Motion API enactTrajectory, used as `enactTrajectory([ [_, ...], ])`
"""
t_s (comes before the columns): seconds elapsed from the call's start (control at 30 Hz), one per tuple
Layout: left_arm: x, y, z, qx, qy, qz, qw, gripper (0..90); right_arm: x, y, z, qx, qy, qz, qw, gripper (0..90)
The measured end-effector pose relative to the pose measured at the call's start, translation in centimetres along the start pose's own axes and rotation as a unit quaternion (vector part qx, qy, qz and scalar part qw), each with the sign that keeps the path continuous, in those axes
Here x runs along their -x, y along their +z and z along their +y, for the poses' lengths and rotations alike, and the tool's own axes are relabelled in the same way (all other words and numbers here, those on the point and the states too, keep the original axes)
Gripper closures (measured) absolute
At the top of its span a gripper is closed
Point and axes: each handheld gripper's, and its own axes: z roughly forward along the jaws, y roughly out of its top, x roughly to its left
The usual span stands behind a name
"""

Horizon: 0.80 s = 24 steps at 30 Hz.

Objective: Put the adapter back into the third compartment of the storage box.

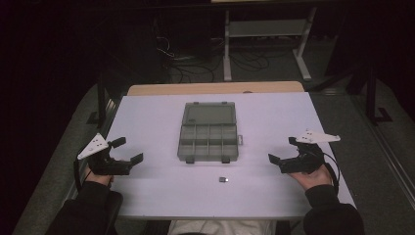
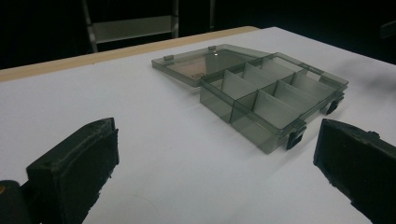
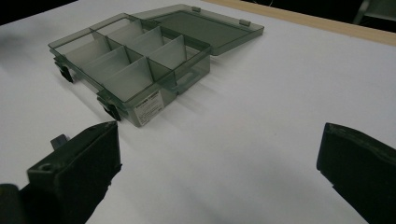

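A smoky clear compartment box [image 1: 208, 142] lies open in the middle of the white table [image 1: 147, 122], its lid [image 1: 209, 114] folded flat toward the far side. Several empty compartments show in the left gripper view [image 2: 271, 95] and the right gripper view [image 3: 126, 60]. A small dark part [image 1: 223, 180] rests on the table in front of the box. My left gripper [image 1: 127, 151] sits open at the left edge, nothing between its jaws. My right gripper [image 1: 282, 150] stands open at the right, also empty. Each is well apart from the box.
A wooden table edge [image 1: 215, 88] runs behind the white top. Beyond it stand a metal frame [image 1: 266, 29] and floor cables [image 1: 195, 63] in the dark. A label [image 3: 148, 107] is on the box's side wall.
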Motion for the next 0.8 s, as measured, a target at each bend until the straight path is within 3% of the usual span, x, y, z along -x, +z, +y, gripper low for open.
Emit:
enactTrajectory([
  [0.8,0.0,0.0,0.0,-0.003,0.001,0.001,1.0000,0.0,-2.5,1.0,2.2,-0.024,-0.059,0.026,0.9976,0.0],
])
